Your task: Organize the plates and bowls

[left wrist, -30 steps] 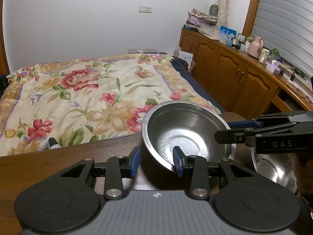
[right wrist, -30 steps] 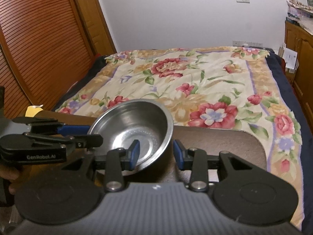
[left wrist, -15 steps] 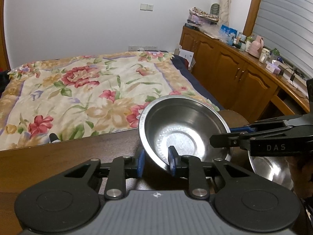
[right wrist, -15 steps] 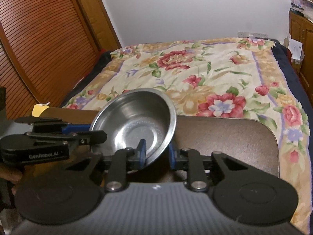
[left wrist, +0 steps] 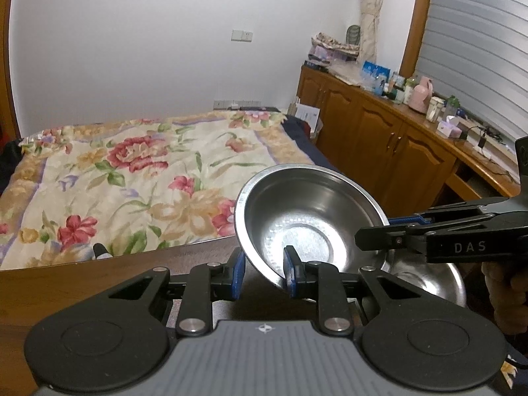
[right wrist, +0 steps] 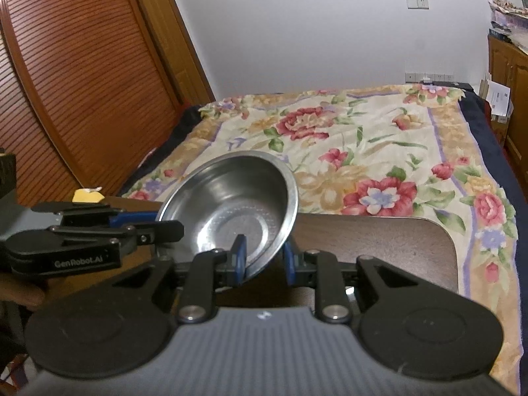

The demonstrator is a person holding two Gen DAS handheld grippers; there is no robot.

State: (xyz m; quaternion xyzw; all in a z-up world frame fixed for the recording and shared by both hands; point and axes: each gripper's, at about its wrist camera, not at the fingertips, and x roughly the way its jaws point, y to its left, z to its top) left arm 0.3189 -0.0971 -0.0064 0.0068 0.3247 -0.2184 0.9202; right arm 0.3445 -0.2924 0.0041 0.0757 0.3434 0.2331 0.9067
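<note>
Both the left hand-held gripper (left wrist: 263, 272) and right hand-held gripper (right wrist: 263, 259) clamp the steel bowl (left wrist: 310, 217) above another bowl (left wrist: 432, 280).

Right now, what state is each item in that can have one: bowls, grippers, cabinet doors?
Shiny round stainless steel bowl: lifted, tilted, rim gripped on both near sides.
Second stainless steel bowl: resting upright on the dark wooden table, empty.
Left gripper: shut on the lifted bowl's rim.
Right gripper: shut on the same rim.
Brown wooden cabinet doors: closed.
Slatted wooden closet door: closed.
</note>
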